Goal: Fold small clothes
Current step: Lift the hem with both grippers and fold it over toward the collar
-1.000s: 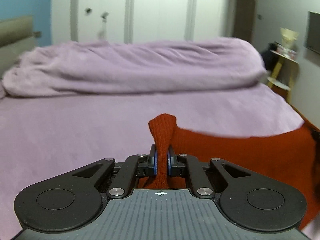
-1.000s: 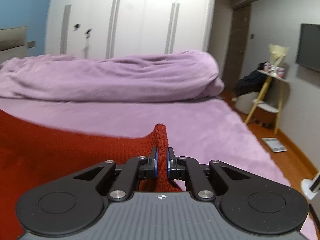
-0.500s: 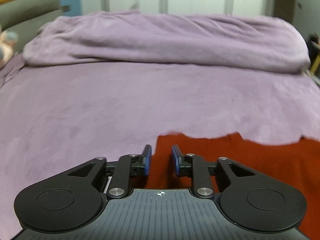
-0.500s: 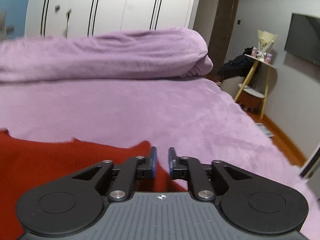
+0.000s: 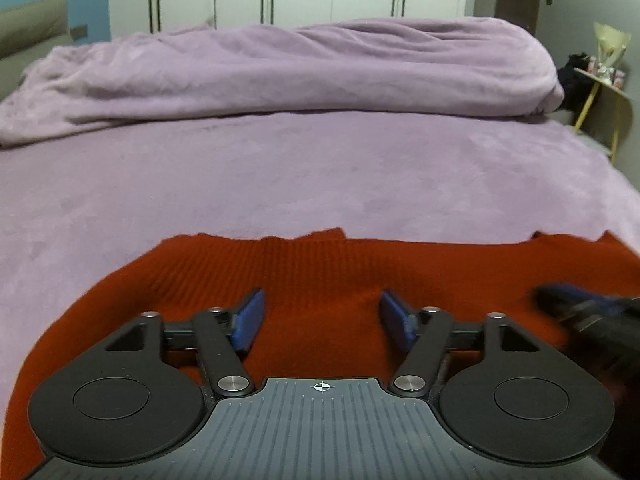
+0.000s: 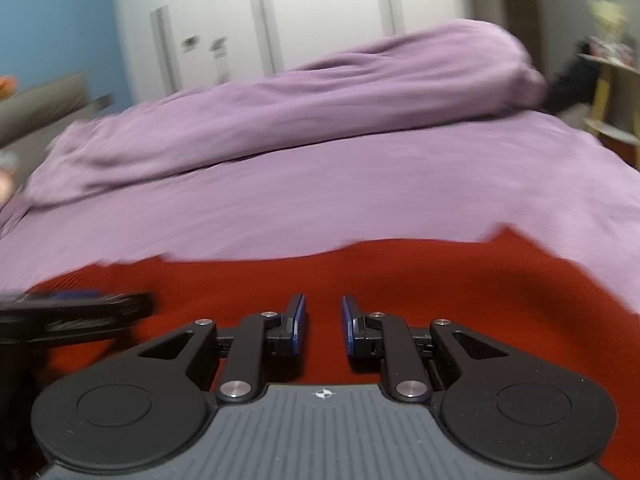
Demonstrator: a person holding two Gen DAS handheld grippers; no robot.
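With both the left tongs [image 5: 320,316] and right tongs [image 6: 323,326] spread and gripping nothing, a shallow pinch could slip off the red knit sweater [image 5: 320,268] and rumple it on the bed [image 5: 320,184].

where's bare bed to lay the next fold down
Free: the flat purple bed sheet between the red knit garment's far edge and the bunched duvet, running the full width in view. Crowded: the near strip, where the garment lies and both open tongs, left and right, sit side by side over it.
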